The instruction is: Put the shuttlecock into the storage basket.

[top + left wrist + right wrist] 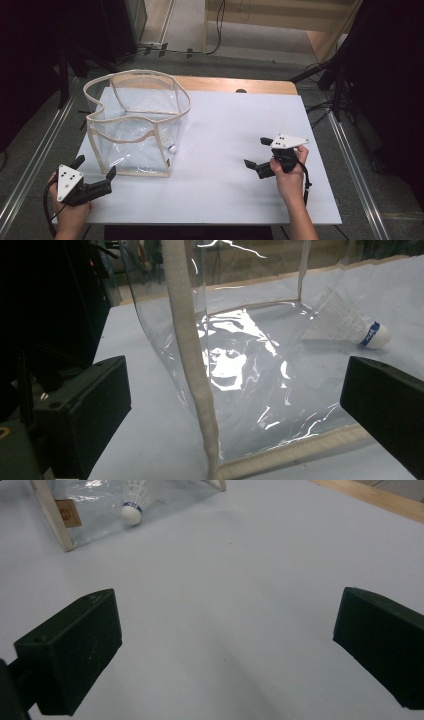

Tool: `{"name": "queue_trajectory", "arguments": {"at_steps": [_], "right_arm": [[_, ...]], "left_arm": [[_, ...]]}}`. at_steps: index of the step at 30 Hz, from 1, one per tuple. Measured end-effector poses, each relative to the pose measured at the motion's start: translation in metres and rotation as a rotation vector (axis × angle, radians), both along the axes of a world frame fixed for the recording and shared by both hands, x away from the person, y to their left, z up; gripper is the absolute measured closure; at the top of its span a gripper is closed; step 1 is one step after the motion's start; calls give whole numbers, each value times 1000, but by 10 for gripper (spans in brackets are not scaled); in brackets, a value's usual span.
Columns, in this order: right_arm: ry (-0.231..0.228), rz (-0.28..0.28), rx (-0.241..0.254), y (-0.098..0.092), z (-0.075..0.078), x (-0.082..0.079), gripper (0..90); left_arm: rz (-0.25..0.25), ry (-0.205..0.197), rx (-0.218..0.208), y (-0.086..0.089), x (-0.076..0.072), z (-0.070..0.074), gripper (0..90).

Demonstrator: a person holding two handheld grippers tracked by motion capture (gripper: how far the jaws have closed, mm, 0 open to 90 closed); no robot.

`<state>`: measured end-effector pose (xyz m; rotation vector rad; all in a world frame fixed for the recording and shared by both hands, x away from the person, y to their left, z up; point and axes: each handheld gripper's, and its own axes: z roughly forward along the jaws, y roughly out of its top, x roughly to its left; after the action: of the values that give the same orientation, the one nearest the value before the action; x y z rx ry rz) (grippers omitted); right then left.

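Note:
A clear plastic bag (137,125) with beige trim stands open at the left of the white table top (230,130). A white shuttlecock (172,148) with a blue band lies low at the bag's right wall and appears to be inside it. My left gripper (95,166) is open at the bag's near left corner, with nothing between its jaws. In the left gripper view the bag's corner trim (192,355) rises between the jaws, and the shuttlecock (369,333) shows through the plastic. My right gripper (256,152) is open and empty over bare table. It faces the shuttlecock (132,511) and the bag (50,510).
A wooden table edge (235,84) shows beyond the white top. Dark stands and cables (330,70) sit on the floor at the back and right. A metal rail (30,165) runs along the left side. White surface (225,185) lies between the two grippers.

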<state>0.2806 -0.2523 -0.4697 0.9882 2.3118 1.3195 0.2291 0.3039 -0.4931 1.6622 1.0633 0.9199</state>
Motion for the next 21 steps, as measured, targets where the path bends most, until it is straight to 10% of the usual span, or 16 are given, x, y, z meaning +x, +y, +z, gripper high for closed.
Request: {"name": "queue_trajectory", "arguments": {"at_steps": [21], "right_arm": [[14, -73, 26, -33, -13, -18, 0]], "left_arm": [[4, -1, 2, 0, 0, 0, 3]]}}
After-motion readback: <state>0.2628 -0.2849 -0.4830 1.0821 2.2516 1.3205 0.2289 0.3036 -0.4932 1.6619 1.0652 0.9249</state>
